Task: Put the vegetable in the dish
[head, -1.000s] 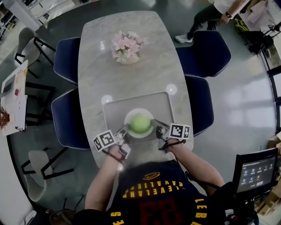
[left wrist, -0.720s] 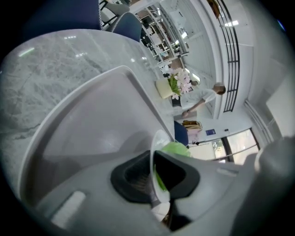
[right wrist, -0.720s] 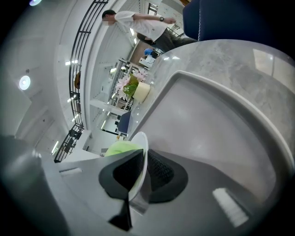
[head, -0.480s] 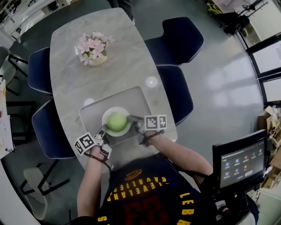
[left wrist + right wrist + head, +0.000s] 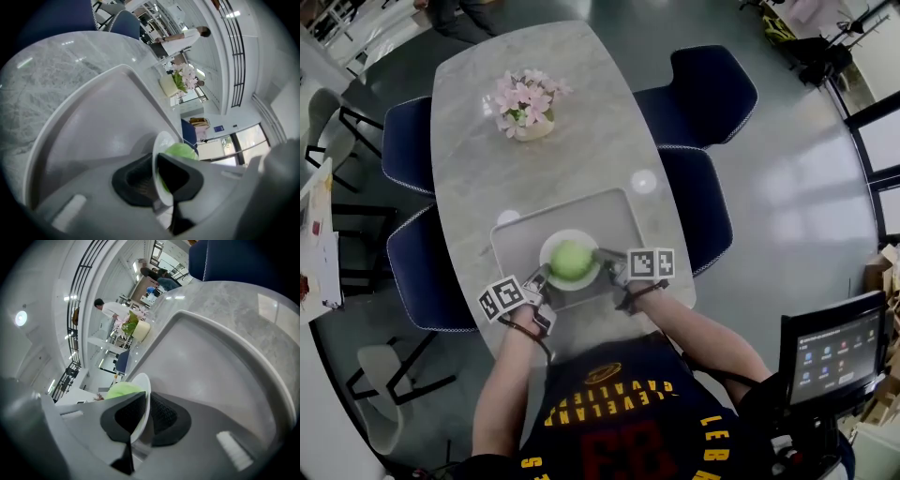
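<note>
Far L, off the table's left edge: two navy chairs (image 5: 420,272). Marble table (image 5: 581,141) runs lengthwise away from the person. A pot of pink flowers (image 5: 525,103) sits toward its far end, left of centre. A grey tray (image 5: 600,214) lies at the near end, w/ its near edge close to the table's near edge.

L gripper (image 5: 540,277) comes in from the tray's near-left corner. Its view shows the jaws (image 5: 157,180) closed on the white dish (image 5: 570,234), one pad inside the rim and one under it, rim thin btwn them.

The dish is mid-tray, a bit nearer the tray's near edge. Can't tell if it rests on the tray or is just off it.

The veg (image 5: 571,259) is pale green and leafy-looking, sat in the dish's centre and filling most of it. It's roundish from above, so there's no clear long axis and no end that points anywhere. In both gripper views it shows as a green dome (image 5: 180,151) behind the dish rim.

R gripper (image 5: 605,259) reaches in from the tray's right side, opposite the L one. Its jaws (image 5: 140,416) are likewise pinched on the dish's right rim (image 5: 143,385), w/ pads on both faces.

Off the table's right edge: two more navy chairs (image 5: 698,211). Low at far R is a lit monitor (image 5: 830,361).
</note>
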{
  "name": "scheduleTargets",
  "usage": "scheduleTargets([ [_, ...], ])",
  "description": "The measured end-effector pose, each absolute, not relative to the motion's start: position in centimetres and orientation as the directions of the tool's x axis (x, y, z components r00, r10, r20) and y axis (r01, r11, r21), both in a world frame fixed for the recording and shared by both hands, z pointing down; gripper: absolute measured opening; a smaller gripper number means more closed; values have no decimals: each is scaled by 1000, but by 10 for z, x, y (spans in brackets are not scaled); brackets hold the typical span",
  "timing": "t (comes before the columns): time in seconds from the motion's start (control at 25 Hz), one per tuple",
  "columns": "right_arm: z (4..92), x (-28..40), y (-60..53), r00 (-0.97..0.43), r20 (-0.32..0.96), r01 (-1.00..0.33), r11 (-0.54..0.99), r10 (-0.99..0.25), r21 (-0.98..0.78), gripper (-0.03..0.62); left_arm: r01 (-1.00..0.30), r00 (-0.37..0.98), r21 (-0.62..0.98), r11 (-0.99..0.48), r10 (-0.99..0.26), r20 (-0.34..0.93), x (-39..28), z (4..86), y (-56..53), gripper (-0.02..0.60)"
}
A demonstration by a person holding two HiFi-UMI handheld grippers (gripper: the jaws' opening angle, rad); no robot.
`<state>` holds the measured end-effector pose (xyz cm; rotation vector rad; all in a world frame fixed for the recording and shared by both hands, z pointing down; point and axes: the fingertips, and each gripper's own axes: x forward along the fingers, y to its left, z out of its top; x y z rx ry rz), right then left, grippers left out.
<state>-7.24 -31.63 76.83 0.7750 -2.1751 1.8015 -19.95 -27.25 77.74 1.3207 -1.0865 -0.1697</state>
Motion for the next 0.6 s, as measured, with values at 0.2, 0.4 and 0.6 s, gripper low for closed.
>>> scheduleTargets([
  [0.2,771,-75,-316,-830,501,-538,112,-244,-836,32,-504,524,805,313,-630,573,-201,780,-270,41],
  [0.4,774,-76,-316,-819,529,-562,118,-222,-819,34,-535,520,781,322,-603,605,-201,784,-268,46],
  [0.6,778,-75,-316,-800,567,-596,138,-198,-791,34,-576,510,755,314,-583,632,-201,787,-268,49],
])
